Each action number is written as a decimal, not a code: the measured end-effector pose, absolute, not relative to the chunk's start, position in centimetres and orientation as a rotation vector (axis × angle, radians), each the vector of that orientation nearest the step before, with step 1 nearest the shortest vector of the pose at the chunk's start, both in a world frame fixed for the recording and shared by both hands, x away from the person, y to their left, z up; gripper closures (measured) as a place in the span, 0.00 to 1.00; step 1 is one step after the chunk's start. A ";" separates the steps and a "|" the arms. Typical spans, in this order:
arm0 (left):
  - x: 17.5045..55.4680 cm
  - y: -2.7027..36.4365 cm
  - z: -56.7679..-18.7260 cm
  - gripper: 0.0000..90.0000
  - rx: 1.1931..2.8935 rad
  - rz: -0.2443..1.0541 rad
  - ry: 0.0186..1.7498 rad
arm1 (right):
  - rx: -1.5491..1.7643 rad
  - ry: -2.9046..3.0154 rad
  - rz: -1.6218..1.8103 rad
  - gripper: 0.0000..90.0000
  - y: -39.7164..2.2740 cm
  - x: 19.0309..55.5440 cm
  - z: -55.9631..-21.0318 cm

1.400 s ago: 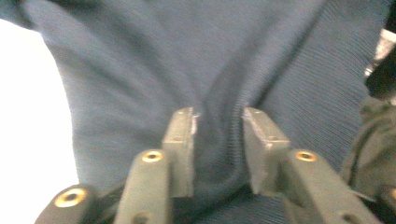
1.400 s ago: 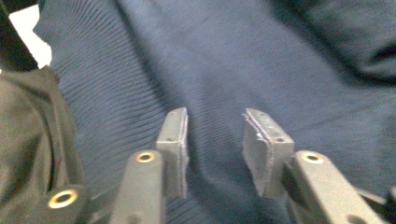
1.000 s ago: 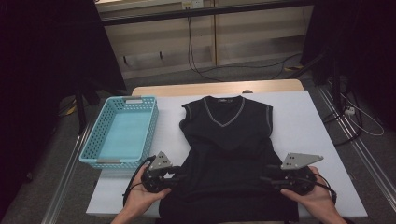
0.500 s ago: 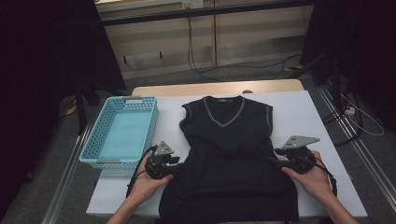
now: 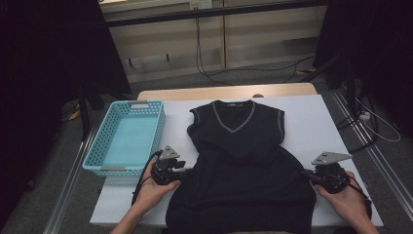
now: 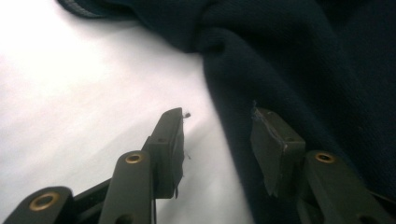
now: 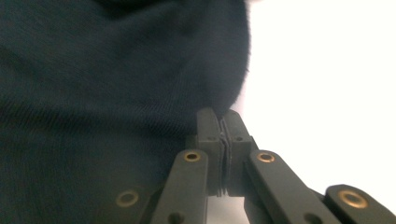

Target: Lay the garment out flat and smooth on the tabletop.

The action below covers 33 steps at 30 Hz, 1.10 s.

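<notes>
Two tools flank the vest: left tool parted, just opening; right tool clenched, nipping the hem.

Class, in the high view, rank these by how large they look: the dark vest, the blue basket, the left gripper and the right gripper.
1. dark vest
2. blue basket
3. left gripper and right gripper: these look alike, so they are left unranked.

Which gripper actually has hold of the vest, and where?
Right gripper pinches the dark vest at its side edge; left gripper is open astride the opposite edge.
</notes>
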<state>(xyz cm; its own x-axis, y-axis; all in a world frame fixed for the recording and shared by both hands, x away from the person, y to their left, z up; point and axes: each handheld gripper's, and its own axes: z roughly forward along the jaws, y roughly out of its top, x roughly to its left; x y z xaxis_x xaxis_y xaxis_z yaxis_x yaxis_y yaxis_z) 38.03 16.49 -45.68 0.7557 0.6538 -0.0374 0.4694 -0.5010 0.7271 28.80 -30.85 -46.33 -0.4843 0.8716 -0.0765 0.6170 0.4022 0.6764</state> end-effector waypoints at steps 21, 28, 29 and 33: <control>37.1 14.7 -46.6 0.68 2.248 0.330 0.775 | 1.285 2.141 0.885 0.64 -32.0 27.8 -46.0; 37.5 14.4 -46.6 0.60 2.221 0.276 0.794 | 1.270 2.152 0.891 0.61 -31.5 28.4 -46.0; 37.5 14.2 -46.6 0.59 2.211 0.272 0.793 | 1.267 2.152 0.889 0.60 -31.5 28.4 -46.0; 37.5 13.5 -46.5 0.56 2.200 0.247 0.794 | 1.265 2.155 0.897 0.60 -31.4 28.5 -46.0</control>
<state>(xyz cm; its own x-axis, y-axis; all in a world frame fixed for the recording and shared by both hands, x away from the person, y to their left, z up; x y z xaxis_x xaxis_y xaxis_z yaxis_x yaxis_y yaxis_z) 37.54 13.49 -46.49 0.7871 0.6126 -0.0723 0.4633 -0.5098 0.7249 28.52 -31.39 -46.00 -0.4565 0.8865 -0.0763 0.5707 0.3575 0.7393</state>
